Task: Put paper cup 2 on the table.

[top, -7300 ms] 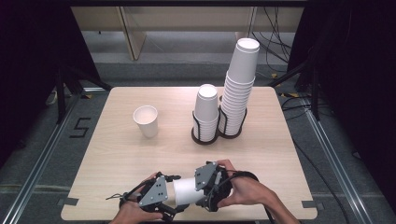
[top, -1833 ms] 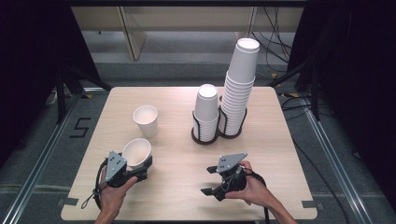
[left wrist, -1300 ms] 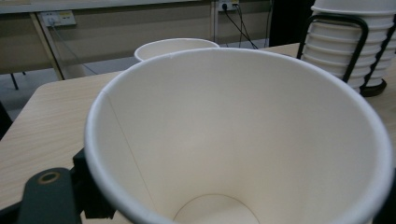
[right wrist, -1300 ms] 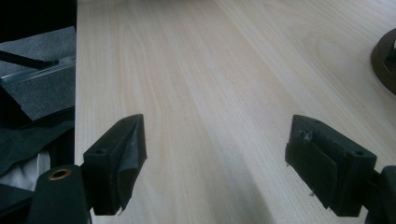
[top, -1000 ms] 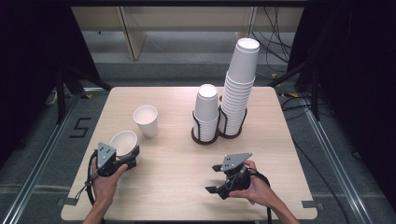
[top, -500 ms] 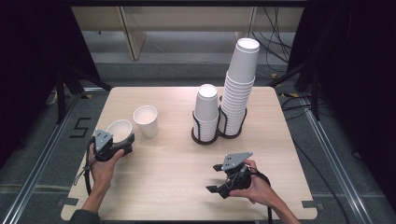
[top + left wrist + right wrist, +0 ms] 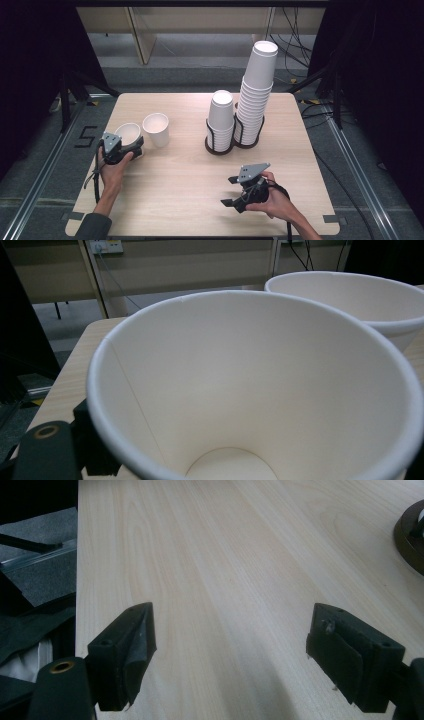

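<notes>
- the paper cup [image 7: 129,135] sits upright at the left edge of the tabletop [image 7: 190,170], mouth up, gripped by the left claw [image 7: 131,146].
- a second cup [image 7: 156,129] stands just beside it, to its right.
- the right claw [image 7: 230,190] hovers over the near right part of the tabletop, jaws wide apart and empty.
- two cup stacks [image 7: 240,107] stand in black holders farther back.

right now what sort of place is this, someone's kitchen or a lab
Probably a lab or recording setup, not a kitchen: a bare wooden table on a grey floor with a taped number five, loose cables behind, and stacked paper cups in black holders.
</notes>
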